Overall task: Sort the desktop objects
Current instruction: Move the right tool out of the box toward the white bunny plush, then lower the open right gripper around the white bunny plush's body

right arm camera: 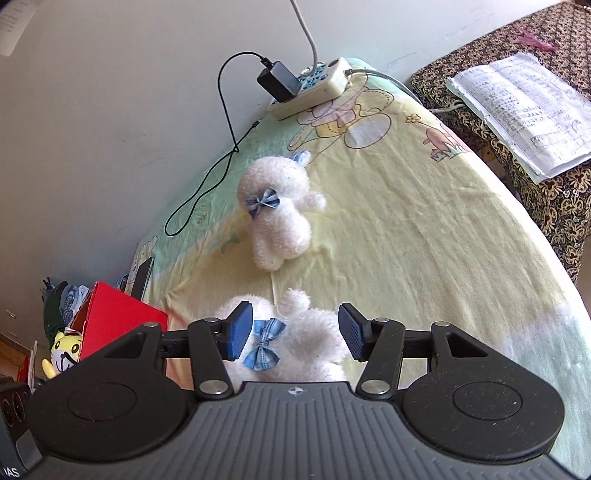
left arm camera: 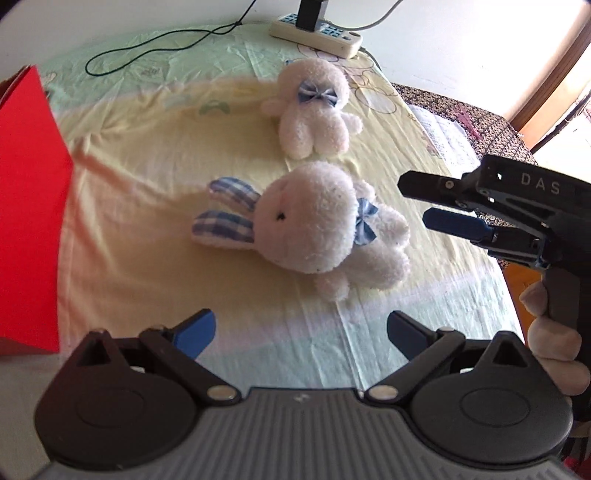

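2 plush rabbits on sheet-covered counter [left arm camera: 129, 229]: near rabbit [left arm camera: 314, 225] lies on side, ears toward red box [left arm camera: 29, 221]; far rabbit [left arm camera: 314, 110] sits nearer power strip [left arm camera: 317, 33].

Red box stands open at left edge, likely sorting bin; yellow toy [right arm camera: 64, 354] just beside it.

Left tool [left arm camera: 301, 332]: jaws wide apart, nothing held, angled steeply down, short of near rabbit.

Right tool [right arm camera: 293, 330]: jaws part-open, straddling near rabbit's bow [right arm camera: 264, 343], pads not visibly pressing; pitched down, hand [left arm camera: 550, 347] on handle. Likely pre-grasp.
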`<act>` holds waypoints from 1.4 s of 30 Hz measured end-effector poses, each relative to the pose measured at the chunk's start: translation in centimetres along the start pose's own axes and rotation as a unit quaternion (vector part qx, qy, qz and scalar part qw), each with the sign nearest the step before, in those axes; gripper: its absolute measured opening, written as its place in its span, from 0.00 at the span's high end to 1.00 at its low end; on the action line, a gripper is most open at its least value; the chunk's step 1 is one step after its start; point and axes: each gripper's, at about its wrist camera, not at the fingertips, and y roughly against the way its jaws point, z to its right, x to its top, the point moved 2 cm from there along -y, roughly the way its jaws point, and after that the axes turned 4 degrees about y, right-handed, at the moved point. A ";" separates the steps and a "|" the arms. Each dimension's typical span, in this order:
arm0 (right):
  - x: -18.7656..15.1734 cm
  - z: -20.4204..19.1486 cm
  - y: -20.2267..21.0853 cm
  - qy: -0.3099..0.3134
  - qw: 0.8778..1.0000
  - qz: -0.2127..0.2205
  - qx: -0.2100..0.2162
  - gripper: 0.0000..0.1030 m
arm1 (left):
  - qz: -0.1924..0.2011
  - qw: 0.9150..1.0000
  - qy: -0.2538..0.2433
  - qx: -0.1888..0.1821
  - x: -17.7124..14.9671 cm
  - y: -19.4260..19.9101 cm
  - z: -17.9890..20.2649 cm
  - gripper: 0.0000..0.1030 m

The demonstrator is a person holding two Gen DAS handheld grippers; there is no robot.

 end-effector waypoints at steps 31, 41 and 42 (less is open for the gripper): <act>-2.0 0.7 -3.4 -0.059 0.988 -0.130 0.058 0.60 | 0.020 0.999 -0.026 0.002 2.6 -1.6 0.3 0.14; -5.4 -1.2 -2.9 -0.084 0.975 -0.183 0.098 0.57 | 0.008 0.998 -0.070 0.005 -0.7 1.1 -1.8 0.10; -5.8 -1.3 -2.9 -0.082 0.973 -0.192 0.099 0.57 | 0.003 0.998 -0.070 0.003 -1.0 1.2 -2.1 0.09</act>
